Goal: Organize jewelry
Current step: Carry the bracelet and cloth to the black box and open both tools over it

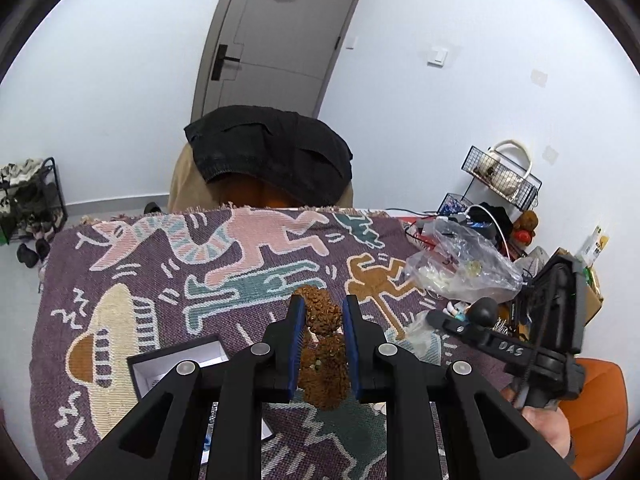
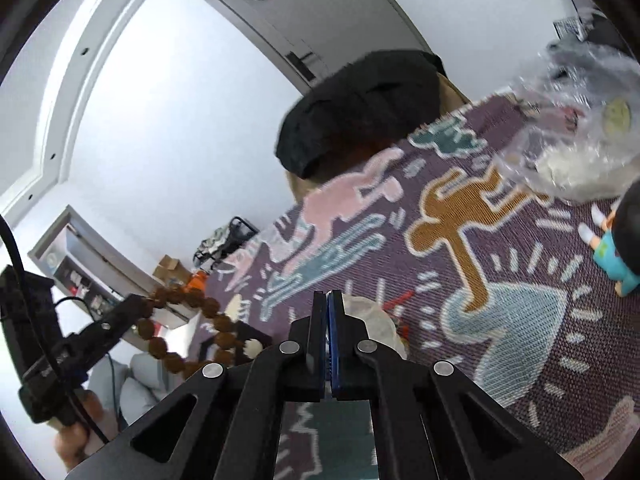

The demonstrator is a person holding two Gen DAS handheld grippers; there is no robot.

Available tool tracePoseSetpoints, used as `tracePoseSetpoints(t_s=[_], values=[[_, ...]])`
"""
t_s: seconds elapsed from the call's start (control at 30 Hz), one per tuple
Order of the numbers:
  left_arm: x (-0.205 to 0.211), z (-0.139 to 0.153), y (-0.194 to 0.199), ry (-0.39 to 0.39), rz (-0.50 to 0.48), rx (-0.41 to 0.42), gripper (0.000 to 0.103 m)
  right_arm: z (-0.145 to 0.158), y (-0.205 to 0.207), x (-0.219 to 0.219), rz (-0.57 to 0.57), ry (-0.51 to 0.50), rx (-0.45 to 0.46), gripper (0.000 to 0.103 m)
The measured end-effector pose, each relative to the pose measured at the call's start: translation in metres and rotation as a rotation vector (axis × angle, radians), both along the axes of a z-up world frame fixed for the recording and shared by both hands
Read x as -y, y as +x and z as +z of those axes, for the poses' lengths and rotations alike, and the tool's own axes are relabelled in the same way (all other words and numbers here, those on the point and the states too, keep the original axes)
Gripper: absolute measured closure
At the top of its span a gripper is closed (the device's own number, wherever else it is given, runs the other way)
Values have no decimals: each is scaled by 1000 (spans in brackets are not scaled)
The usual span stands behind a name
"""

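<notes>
The left gripper (image 1: pixel 322 312) is clamped on a brown bead bracelet (image 1: pixel 323 364), lifted clear of the cloth (image 1: pixel 256 292), beads hanging between and below the blue pads (image 1: pixel 295 340); just left of it, near, an open box (image 1: pixel 176 360) with a white lining lies on the cloth; the right gripper (image 2: pixel 328 300) has its fingers pressed together with nothing between them; in its view the bracelet (image 2: pixel 188 328) hangs at left; farther right lie a doll (image 2: pixel 616 256) and a clear bag (image 1: pixel 460 264); beyond the far edge stands a chair draped in black cloth (image 1: pixel 272 156).
</notes>
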State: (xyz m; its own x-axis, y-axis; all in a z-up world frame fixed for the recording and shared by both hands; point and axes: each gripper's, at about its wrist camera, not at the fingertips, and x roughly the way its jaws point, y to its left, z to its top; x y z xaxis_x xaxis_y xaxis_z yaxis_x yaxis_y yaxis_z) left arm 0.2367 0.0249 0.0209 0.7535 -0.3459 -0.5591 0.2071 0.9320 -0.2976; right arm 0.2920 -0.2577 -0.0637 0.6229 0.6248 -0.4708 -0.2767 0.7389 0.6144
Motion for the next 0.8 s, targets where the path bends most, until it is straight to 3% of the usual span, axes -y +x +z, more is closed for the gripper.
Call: tracePoseSetpoints(t_s=[0.47, 0.8], values=[[-35, 20, -28, -18, 47, 54, 83, 59, -31, -18, 26, 15, 125, 100], [-69, 10, -40, -31, 103, 53, 83, 73, -42, -46, 55, -4, 151, 100]])
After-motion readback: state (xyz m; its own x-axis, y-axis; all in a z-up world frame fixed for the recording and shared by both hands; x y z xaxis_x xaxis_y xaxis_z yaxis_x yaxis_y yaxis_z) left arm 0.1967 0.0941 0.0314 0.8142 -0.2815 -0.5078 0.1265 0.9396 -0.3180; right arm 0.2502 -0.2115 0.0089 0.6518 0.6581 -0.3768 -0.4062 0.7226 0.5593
